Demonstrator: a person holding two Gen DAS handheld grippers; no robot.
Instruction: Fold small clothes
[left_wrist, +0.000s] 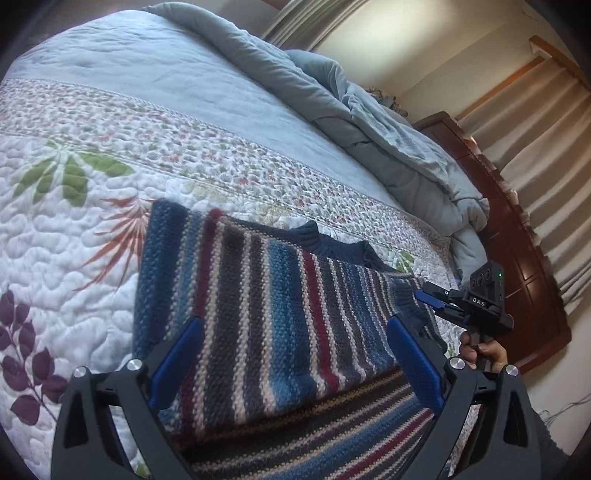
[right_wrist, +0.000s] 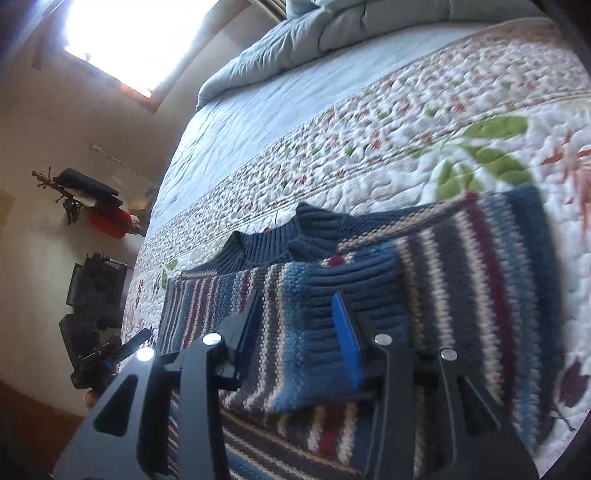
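A small striped knit sweater (left_wrist: 266, 306) in blue, maroon, cream and grey lies on the quilted bed, with a navy ribbed collar (left_wrist: 332, 243). My left gripper (left_wrist: 295, 328) is open, its blue pads spread wide above the sweater's folded part. My right gripper (right_wrist: 295, 306) has its jaws partly open around a folded sleeve with a ribbed cuff (right_wrist: 354, 284); whether the pads press it is unclear. The right gripper also shows in the left wrist view (left_wrist: 424, 295) at the sweater's right edge. The sweater fills the lower half of the right wrist view (right_wrist: 461, 280).
The floral quilt (left_wrist: 74, 229) covers the bed. A rumpled grey-blue duvet (left_wrist: 369, 122) is piled at the far side. A dark wooden headboard (left_wrist: 517, 236) and curtains stand to the right. A wall shelf with red and black items (right_wrist: 99, 210) hangs left of the bed.
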